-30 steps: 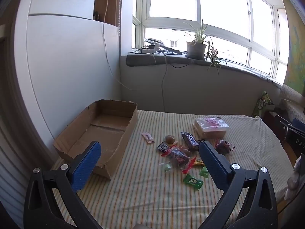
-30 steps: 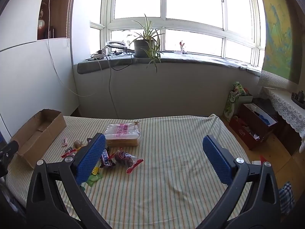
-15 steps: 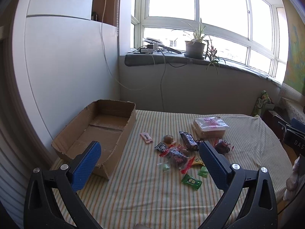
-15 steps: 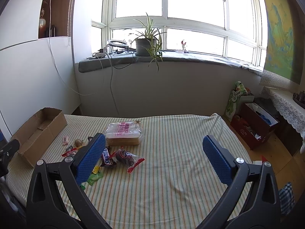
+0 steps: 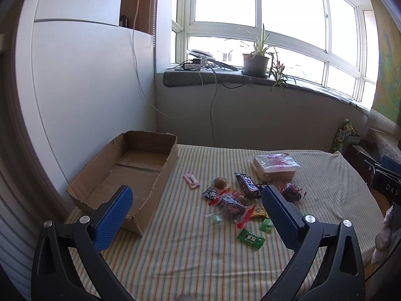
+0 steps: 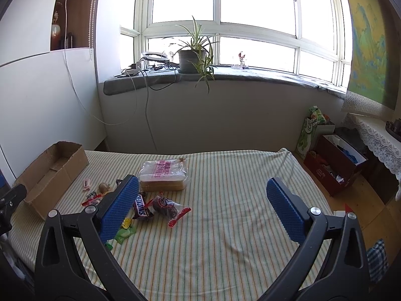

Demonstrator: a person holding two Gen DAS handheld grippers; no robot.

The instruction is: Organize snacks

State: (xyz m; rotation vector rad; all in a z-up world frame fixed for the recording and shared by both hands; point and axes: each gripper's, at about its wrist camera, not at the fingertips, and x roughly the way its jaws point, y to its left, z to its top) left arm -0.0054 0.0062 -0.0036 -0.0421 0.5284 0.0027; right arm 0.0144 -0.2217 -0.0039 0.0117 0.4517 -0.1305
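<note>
So both grippers hang above the striped surface (image 5: 190, 255) with fingers wide apart and nothing between them. Nothing's been picked up yet as far as I can tell; the box (image 5: 130, 173) looks bare inside.

The thing that matters for the next move: the snacks (image 5: 235, 200) sit in a loose cluster ahead of the left gripper (image 5: 198, 213), a bit right of its centre line, and some of them are partly hidden behind its right finger. From the right gripper (image 6: 201, 208) the same pile is off to the left, mostly at or behind its left finger, so that one would have to swing left to reach anything. The box is at the far left, ahead-left of the left gripper and well apart from the right one. My guess is the left gripper is the better bet: nearer the pile and nearer the box.

Layout of the pile:
- bread bag (image 5: 274, 166) at the far right end, the biggest piece
- Snickers (image 6: 140, 207) just in front of it, long axis running roughly away from the right camera
- green candy (image 5: 250, 238) closest to the left gripper
- pink packet (image 5: 191, 181) sitting alone, between the pile and the box

The pink packet or the green candy look easiest, since each lies apart from its neighbours. The wrappers in the middle overlap and would probably come up as a clump.
</note>
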